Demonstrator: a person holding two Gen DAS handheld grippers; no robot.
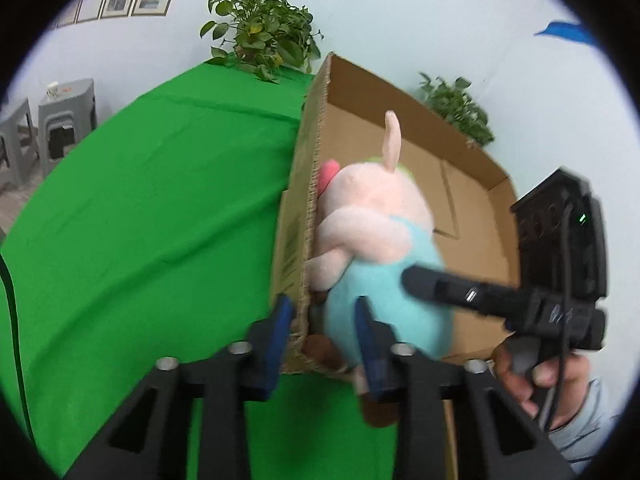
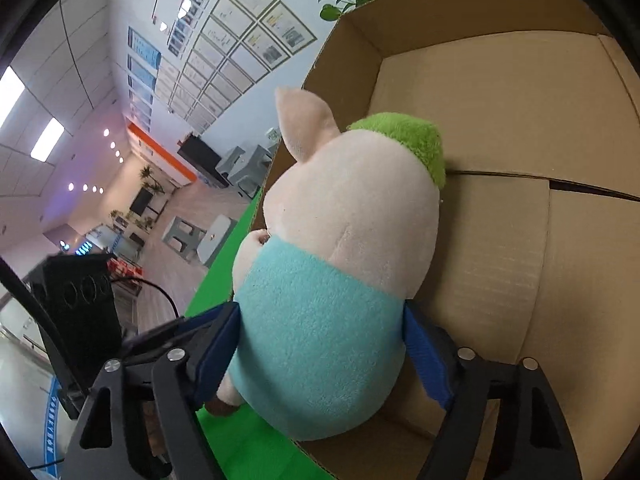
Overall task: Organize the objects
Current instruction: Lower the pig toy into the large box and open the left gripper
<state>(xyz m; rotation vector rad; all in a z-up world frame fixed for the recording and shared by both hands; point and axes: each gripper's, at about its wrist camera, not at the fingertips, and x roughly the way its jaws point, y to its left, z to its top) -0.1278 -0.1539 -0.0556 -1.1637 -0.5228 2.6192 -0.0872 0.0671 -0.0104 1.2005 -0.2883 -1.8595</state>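
Your right hand-held gripper (image 2: 320, 344) grips the plush pig (image 2: 340, 248) by its blue body, over the cardboard box (image 2: 560, 240) on the green table (image 1: 140, 220) — not yet set down. Your left hand-held gripper (image 1: 324, 320) pinches the box's wall — steadying it. Release remains.

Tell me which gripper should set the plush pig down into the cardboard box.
Right. The right gripper has its blue pads on both sides of the plush pig's turquoise body, already over the cardboard box. The left gripper straddles the box's near wall, not squarely on the pig.
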